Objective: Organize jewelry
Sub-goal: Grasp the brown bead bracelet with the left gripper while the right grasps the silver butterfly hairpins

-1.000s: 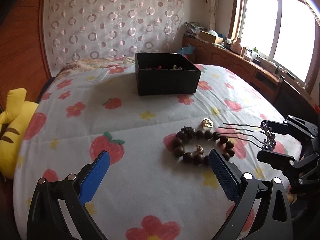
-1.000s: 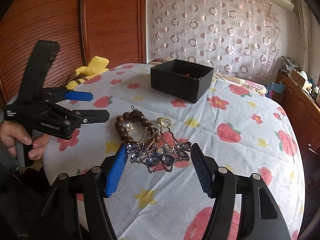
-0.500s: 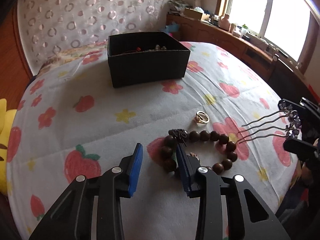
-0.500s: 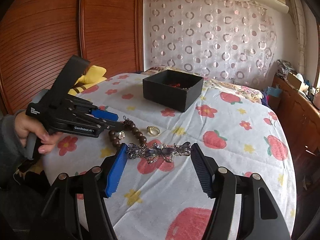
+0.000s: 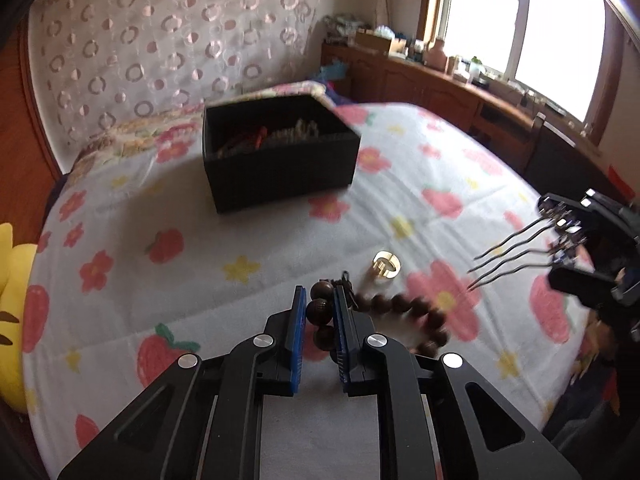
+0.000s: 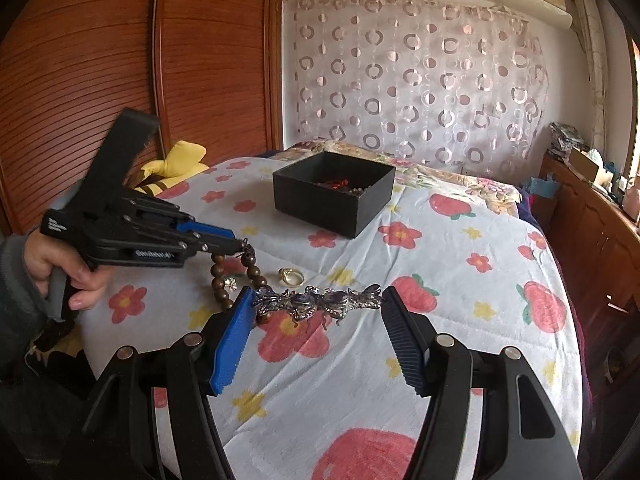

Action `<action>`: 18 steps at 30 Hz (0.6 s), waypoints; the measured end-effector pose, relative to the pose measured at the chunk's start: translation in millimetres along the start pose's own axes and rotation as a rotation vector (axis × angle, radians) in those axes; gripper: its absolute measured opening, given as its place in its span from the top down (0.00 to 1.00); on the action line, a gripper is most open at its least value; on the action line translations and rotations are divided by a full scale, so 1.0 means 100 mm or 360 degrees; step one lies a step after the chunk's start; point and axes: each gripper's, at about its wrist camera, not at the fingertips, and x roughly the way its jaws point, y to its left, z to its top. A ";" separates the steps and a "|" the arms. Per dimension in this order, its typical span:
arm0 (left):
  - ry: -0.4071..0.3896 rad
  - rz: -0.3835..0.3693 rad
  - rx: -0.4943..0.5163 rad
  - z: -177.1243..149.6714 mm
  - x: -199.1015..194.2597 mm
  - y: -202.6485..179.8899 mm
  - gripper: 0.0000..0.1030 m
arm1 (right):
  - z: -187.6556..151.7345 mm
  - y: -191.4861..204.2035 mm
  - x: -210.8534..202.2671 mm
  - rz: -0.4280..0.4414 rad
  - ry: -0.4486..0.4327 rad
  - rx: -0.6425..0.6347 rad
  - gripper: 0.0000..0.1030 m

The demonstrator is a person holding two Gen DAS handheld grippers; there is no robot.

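Note:
My left gripper is shut on the dark wooden bead bracelet and holds it above the bedspread; it also shows in the right wrist view, hanging from the left gripper. My right gripper is shut on the jewelled butterfly hair comb, gripping its two ends; its prongs show in the left wrist view. A gold ring lies on the bedspread, also in the right wrist view. The black box with jewelry inside stands farther back, also in the right wrist view.
A floral bedspread covers the bed. A yellow plush toy lies at the left edge. Wooden cabinets run along the right under the window. A wooden wardrobe stands at left.
My left gripper closed on the bead bracelet and lifted it off the bedspread. My right gripper raised the hair comb and holds it level.

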 end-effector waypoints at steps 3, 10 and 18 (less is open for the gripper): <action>-0.0062 0.0000 0.0006 0.09 -0.11 -0.05 0.88 | 0.05 0.00 -0.01 -0.0003 -0.0013 -0.0009 0.35; -0.0174 -0.0034 0.0002 0.34 -0.30 -0.11 0.88 | 0.18 0.01 -0.01 -0.0012 -0.0037 -0.0044 0.35; -0.0260 0.0001 0.0018 0.60 -0.43 -0.13 0.88 | 0.31 -0.04 0.02 -0.0027 -0.0065 -0.0057 0.35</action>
